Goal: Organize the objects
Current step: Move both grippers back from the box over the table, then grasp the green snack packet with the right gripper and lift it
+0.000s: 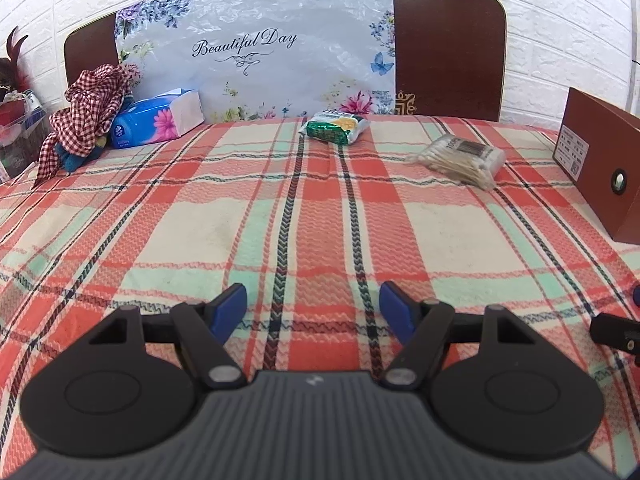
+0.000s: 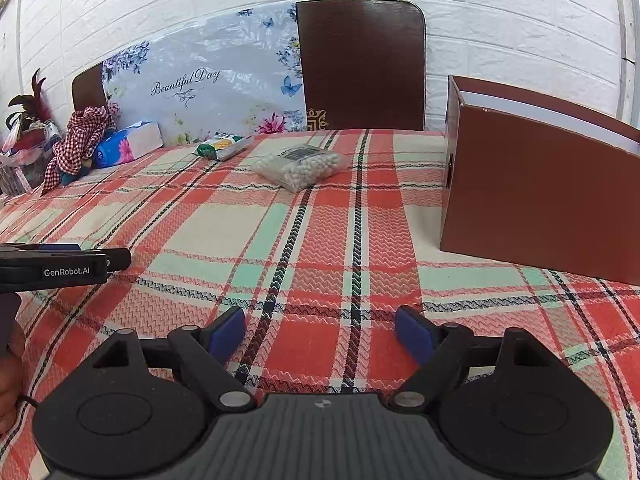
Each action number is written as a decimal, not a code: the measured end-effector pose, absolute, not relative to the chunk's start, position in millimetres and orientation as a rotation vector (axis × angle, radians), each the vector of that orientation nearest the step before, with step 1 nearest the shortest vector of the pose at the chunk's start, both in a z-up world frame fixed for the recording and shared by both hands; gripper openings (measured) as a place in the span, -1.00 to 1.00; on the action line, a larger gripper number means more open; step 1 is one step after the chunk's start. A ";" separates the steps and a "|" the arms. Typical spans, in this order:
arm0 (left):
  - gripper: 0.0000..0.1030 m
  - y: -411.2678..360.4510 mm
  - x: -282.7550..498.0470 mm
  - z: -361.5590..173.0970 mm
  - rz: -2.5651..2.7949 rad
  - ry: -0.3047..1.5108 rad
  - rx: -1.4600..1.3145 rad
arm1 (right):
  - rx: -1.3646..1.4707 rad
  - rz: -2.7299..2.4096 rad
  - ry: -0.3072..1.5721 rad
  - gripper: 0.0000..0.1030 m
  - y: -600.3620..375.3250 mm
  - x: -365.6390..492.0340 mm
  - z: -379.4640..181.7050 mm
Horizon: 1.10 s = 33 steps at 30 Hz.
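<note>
A clear bag of cotton swabs (image 1: 460, 160) lies on the plaid cloth far right of centre; it also shows in the right wrist view (image 2: 300, 166). A green and yellow packet (image 1: 334, 125) lies near the headboard, also in the right wrist view (image 2: 221, 147). A brown open box (image 2: 536, 184) stands at the right, its end visible in the left wrist view (image 1: 596, 168). My left gripper (image 1: 313, 312) is open and empty, low over the cloth. My right gripper (image 2: 320, 336) is open and empty, near the box. The left gripper also shows from the side (image 2: 76, 264).
A blue tissue pack (image 1: 156, 118) and a red checked cloth (image 1: 86, 108) lie at the far left by the headboard (image 1: 448, 52). A floral plastic bag (image 1: 256, 52) leans on the headboard. Clutter (image 2: 24, 140) stands beyond the left edge. A white brick wall is behind.
</note>
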<state>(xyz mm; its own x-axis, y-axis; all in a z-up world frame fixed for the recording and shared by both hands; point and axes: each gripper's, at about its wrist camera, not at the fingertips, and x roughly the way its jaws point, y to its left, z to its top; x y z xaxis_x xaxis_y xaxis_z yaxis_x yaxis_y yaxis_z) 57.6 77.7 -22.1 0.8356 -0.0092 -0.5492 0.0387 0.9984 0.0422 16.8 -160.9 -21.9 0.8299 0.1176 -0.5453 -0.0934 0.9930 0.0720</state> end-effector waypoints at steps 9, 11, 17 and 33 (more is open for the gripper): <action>0.44 76.0 54.9 -21.7 -0.047 0.571 0.069 | 0.040 0.099 0.578 0.58 -159.9 15.6 -20.7; 0.44 74.3 53.8 -21.6 -0.053 0.567 0.079 | 0.041 0.099 0.578 0.58 -160.8 15.8 -20.7; 0.45 77.4 55.3 -21.6 -0.065 0.576 0.062 | 0.017 0.105 0.591 0.68 -156.5 18.2 -22.4; 0.47 129.2 102.4 -20.5 0.053 0.601 -0.037 | -0.118 0.230 0.537 0.41 -105.6 88.1 0.9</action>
<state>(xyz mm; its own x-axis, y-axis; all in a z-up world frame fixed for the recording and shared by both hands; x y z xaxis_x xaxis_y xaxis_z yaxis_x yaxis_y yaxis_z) 102.4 129.2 -20.5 0.8236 0.0392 -0.5659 -0.0608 0.9980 -0.0194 88.1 -105.6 0.9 0.8346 0.1861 -0.5185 -0.2475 0.9676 -0.0510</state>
